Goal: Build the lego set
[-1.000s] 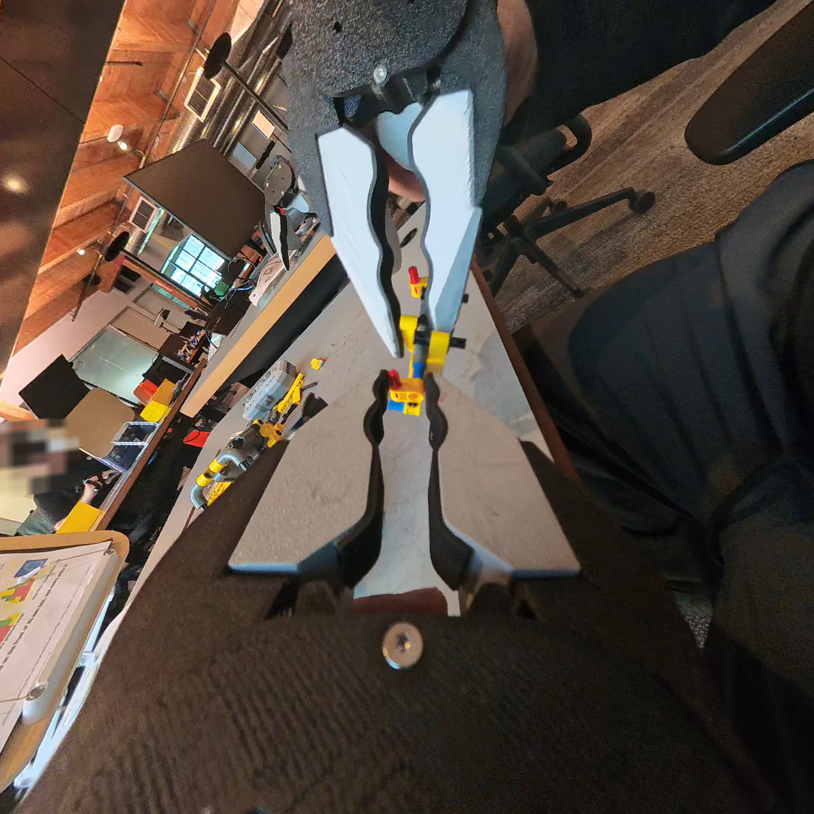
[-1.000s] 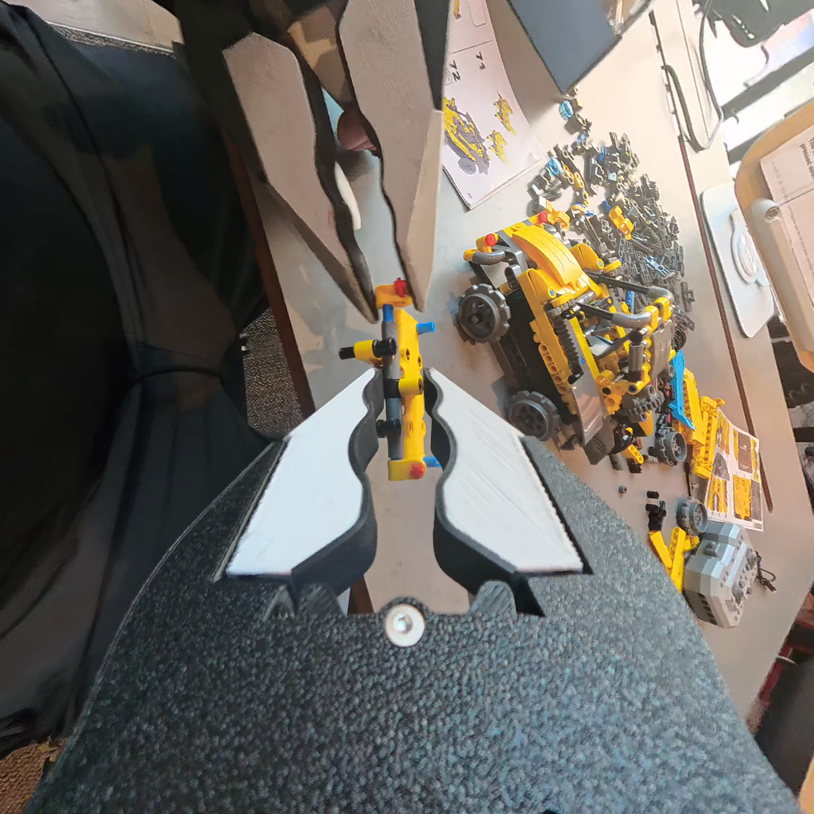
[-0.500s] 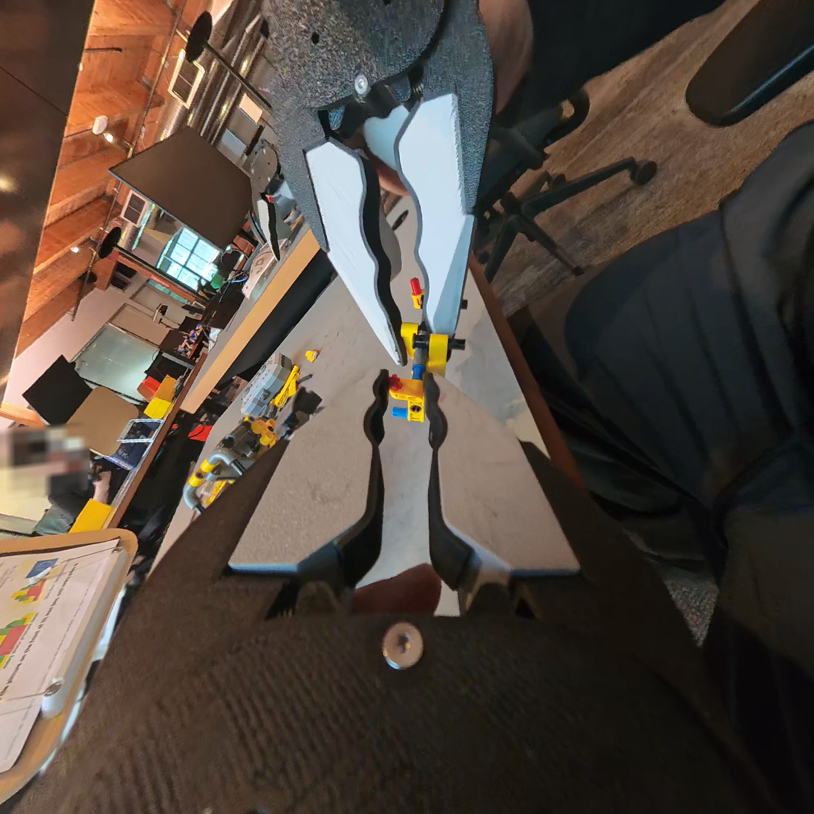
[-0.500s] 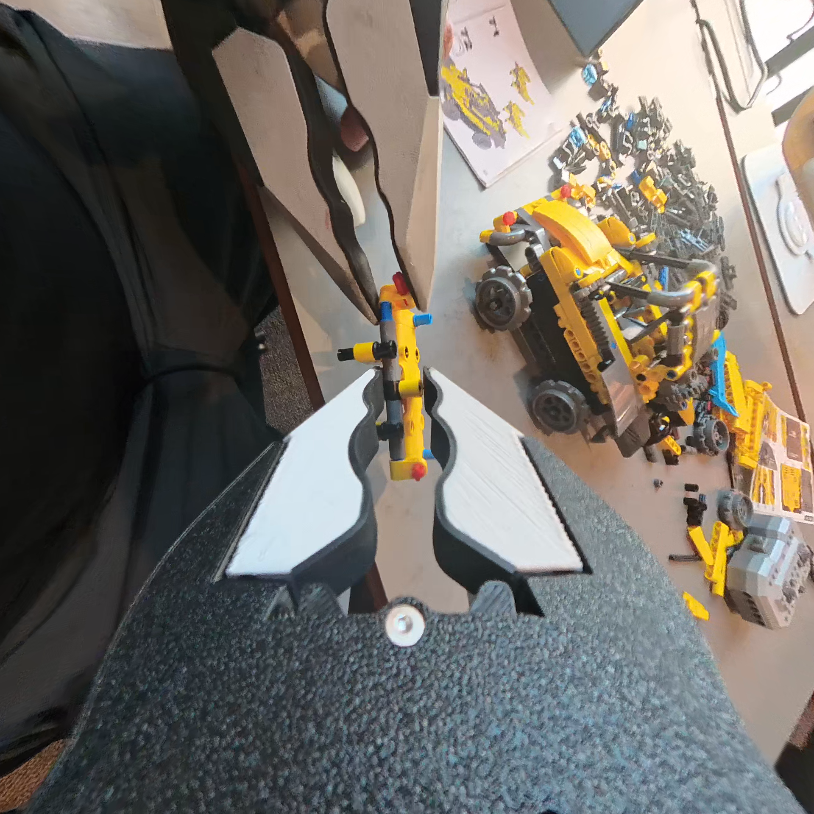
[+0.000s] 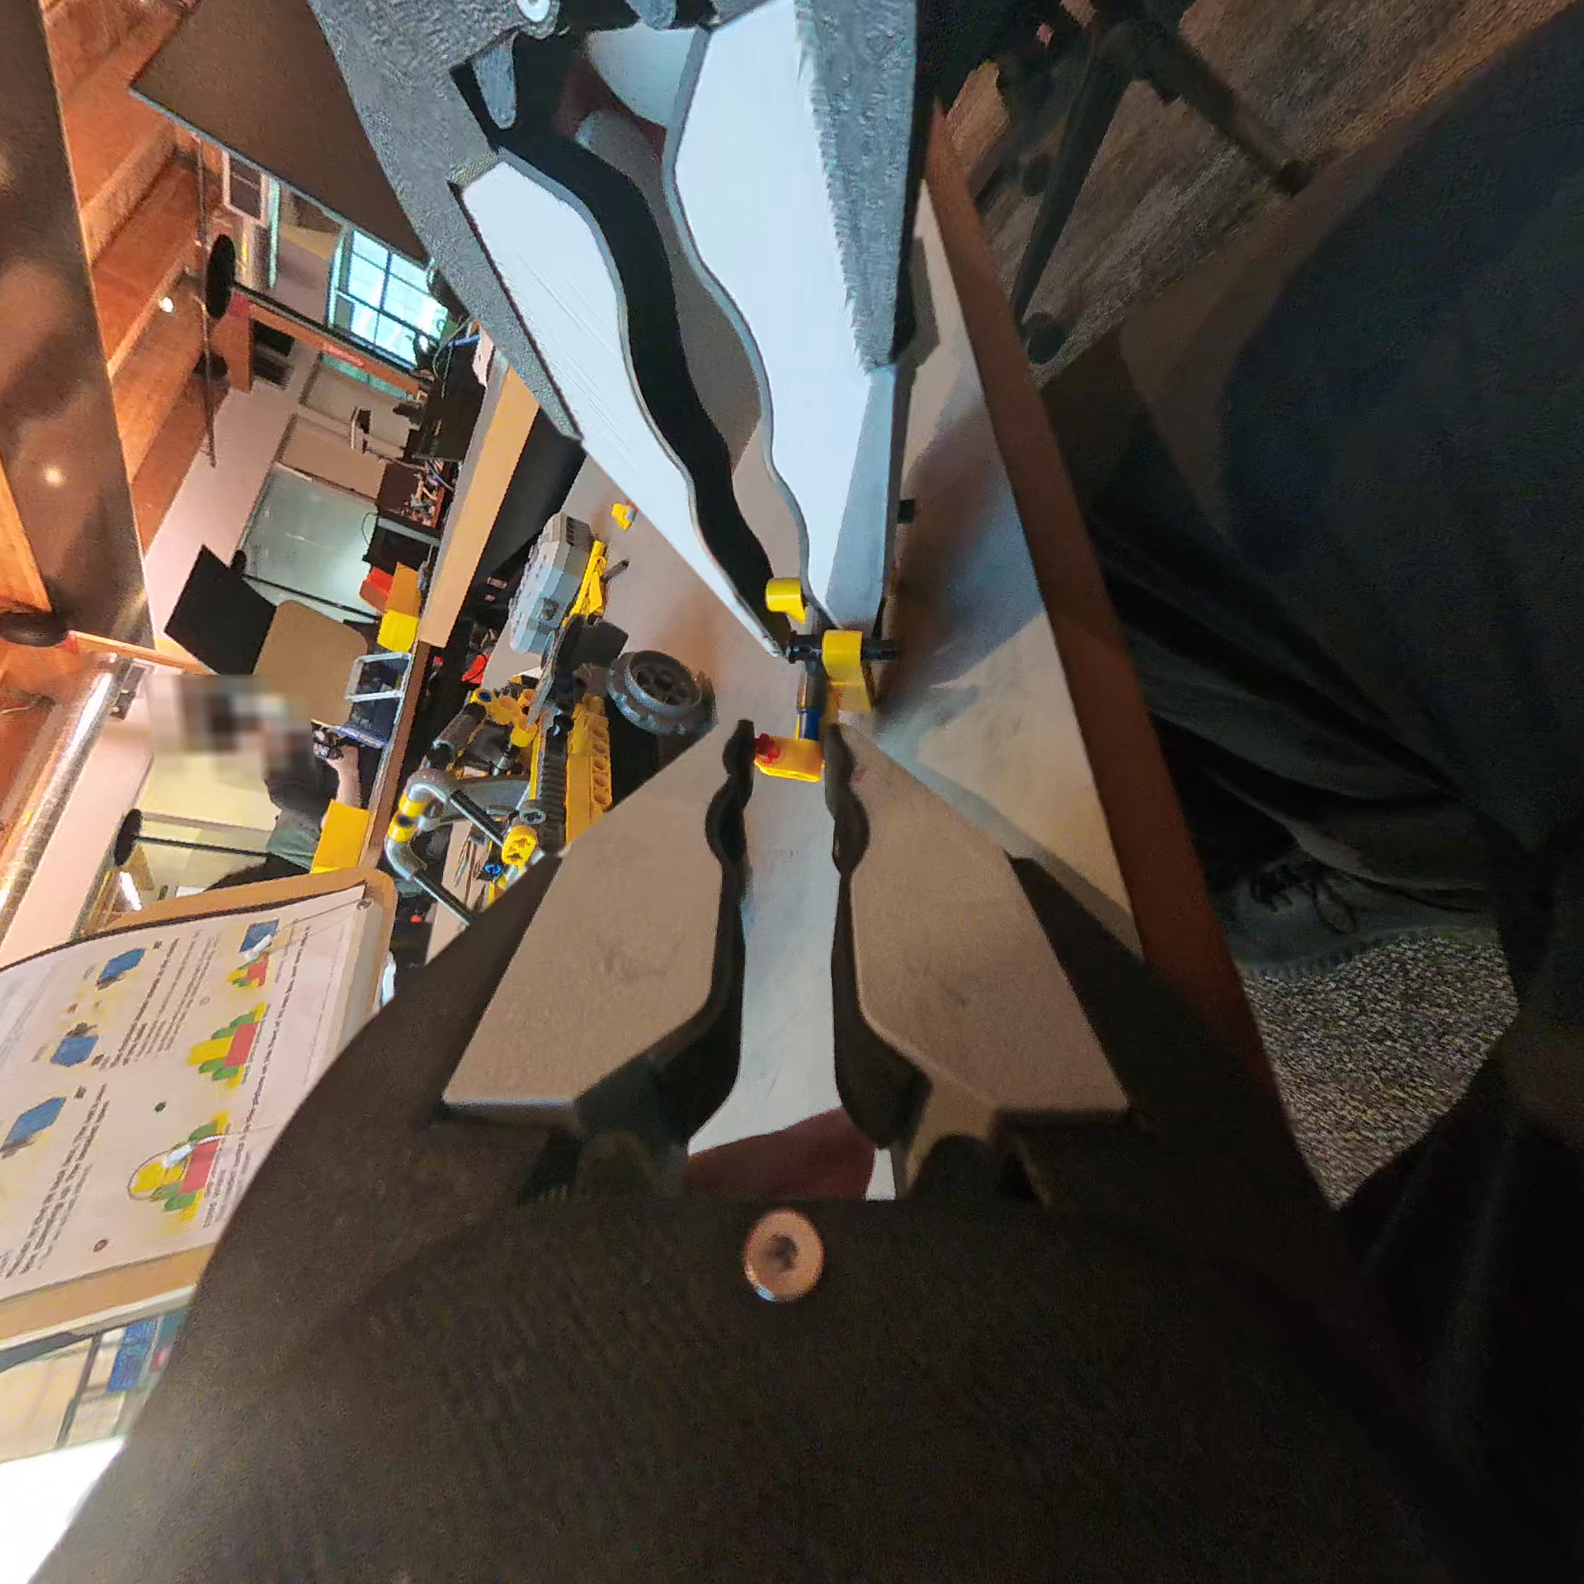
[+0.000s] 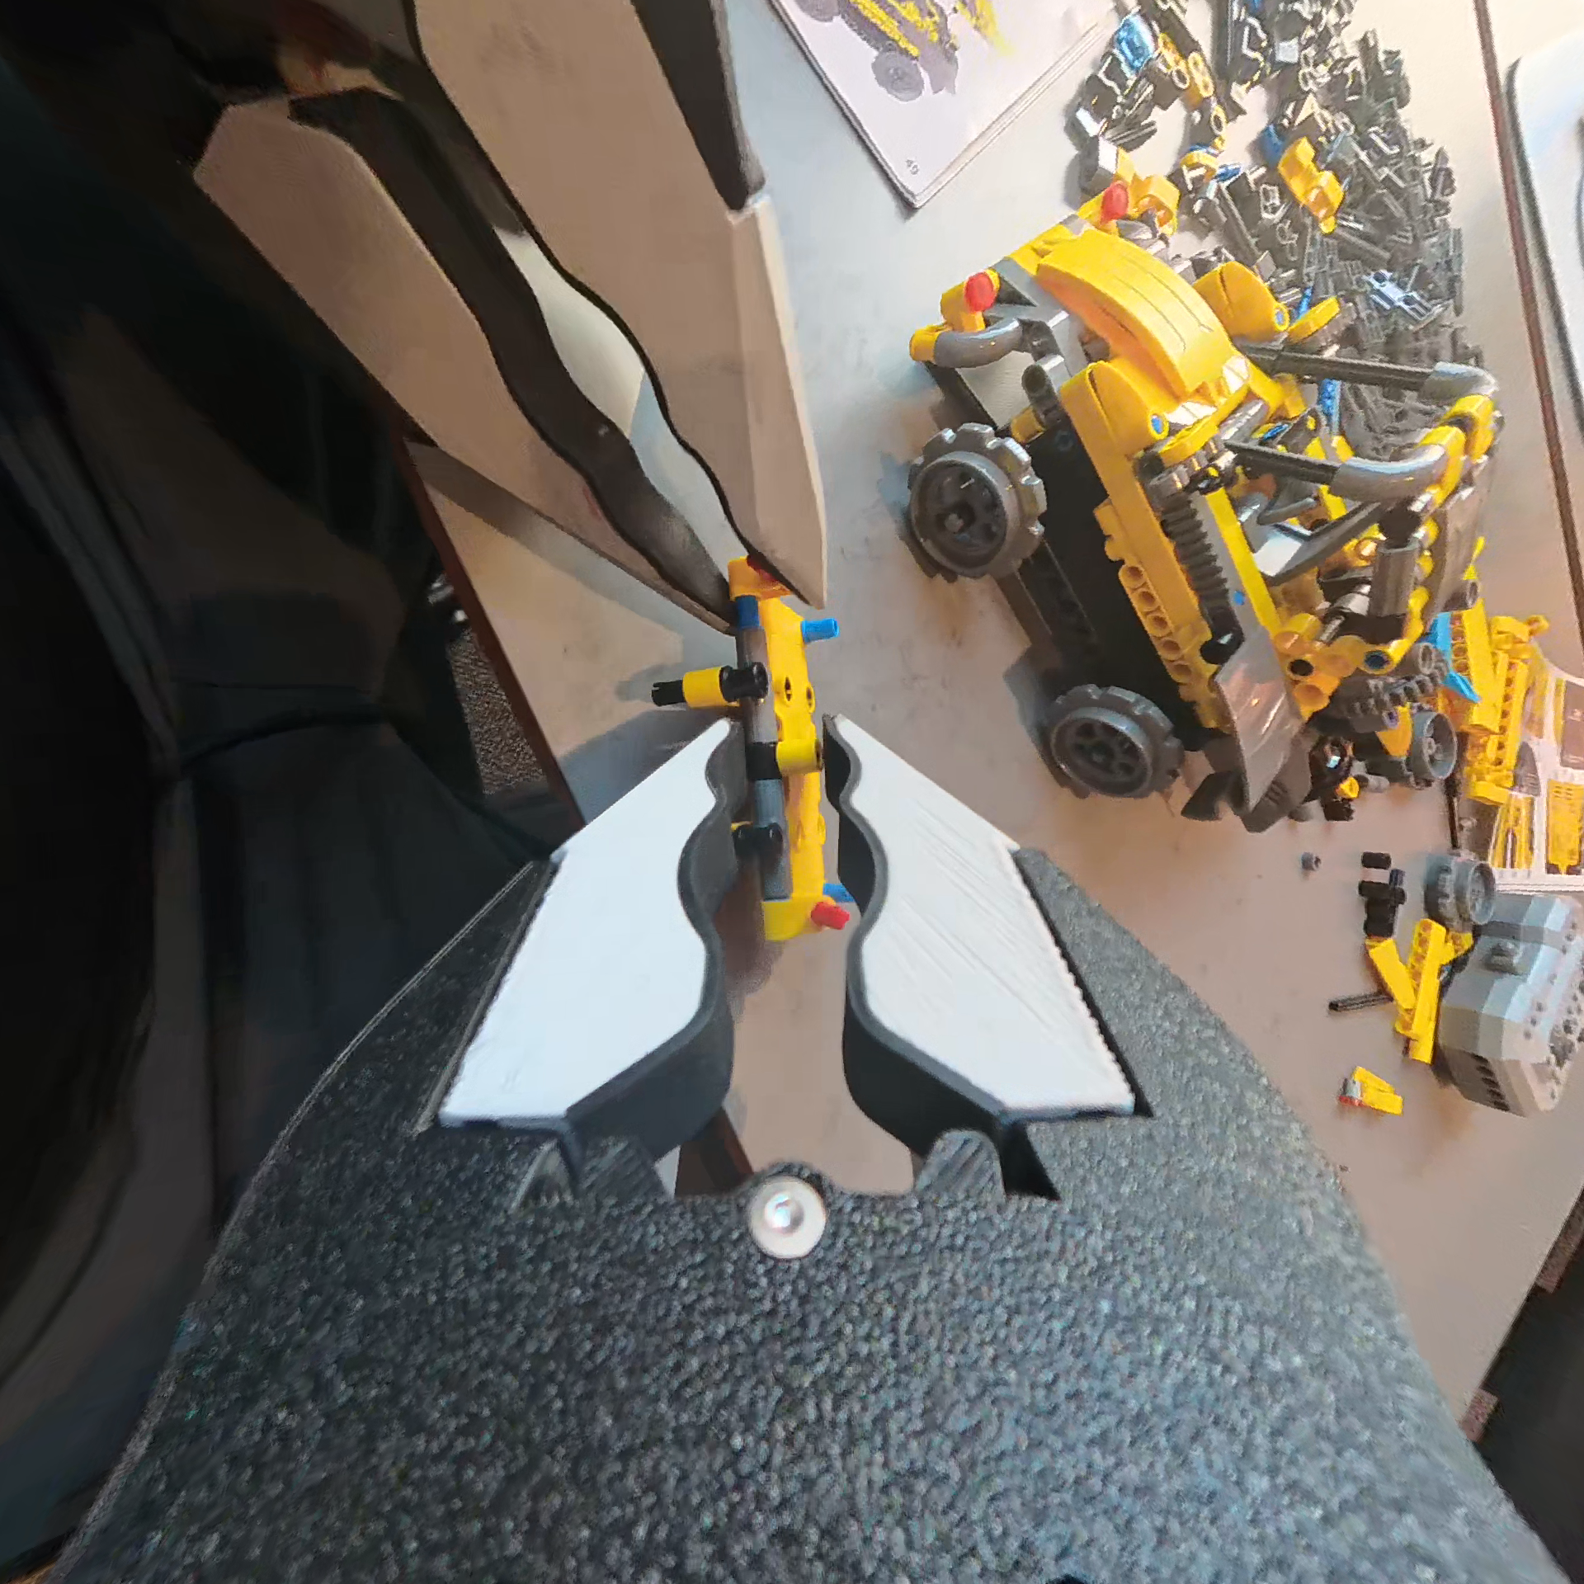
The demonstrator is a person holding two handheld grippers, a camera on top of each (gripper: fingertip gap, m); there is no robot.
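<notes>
Both claws pinch one yellow brick-built beam assembly above the worktop's near edge, the right claw closed around its middle and the left claw clamping its end, steadying it left of the half-built yellow vehicle.

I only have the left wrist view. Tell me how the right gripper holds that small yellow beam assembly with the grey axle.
Observer: The right gripper is shut on the yellow beam assembly; the assembly's lower half lies between its fingers.
Operator: Report anything sticking out of its side.
Observer: A short blue pin juts out toward the yellow brick-built vehicle, clear of both grippers.
Operator: Name what lies beyond that vehicle.
Observer: A pile of loose dark pieces is spread over the table there.
</notes>
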